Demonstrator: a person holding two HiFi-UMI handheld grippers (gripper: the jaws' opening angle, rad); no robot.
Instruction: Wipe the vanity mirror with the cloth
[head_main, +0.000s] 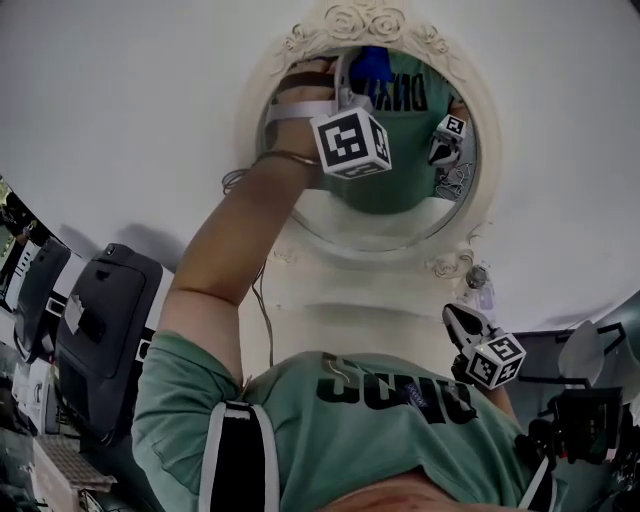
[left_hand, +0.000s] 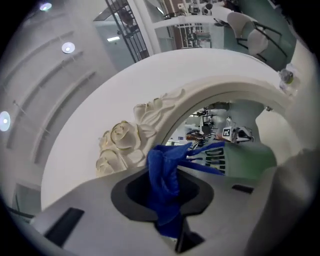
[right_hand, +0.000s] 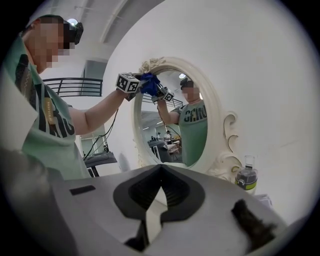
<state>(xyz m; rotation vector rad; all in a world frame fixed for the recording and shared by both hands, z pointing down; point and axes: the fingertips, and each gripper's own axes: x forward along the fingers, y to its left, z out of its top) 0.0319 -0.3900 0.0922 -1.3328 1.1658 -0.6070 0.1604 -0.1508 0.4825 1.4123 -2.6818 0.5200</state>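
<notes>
An oval vanity mirror in a cream carved frame (head_main: 280, 70) hangs on the white wall; its glass (right_hand: 172, 125) reflects a person in a green shirt. My left gripper (head_main: 348, 95) is raised to the top of the glass, shut on a crumpled blue cloth (left_hand: 165, 185). The cloth (right_hand: 149, 84) touches the glass just below the frame's carved roses (left_hand: 122, 145). My right gripper (head_main: 458, 318) hangs low at the right, below the mirror. It is shut with nothing between its jaws (right_hand: 160, 170), and it faces the mirror from a distance.
A small spray bottle (right_hand: 246, 177) with a green band stands by the mirror's lower right edge (head_main: 480, 288). Black padded equipment (head_main: 100, 320) stands at the left. A thin cable (head_main: 262, 300) hangs from the raised arm.
</notes>
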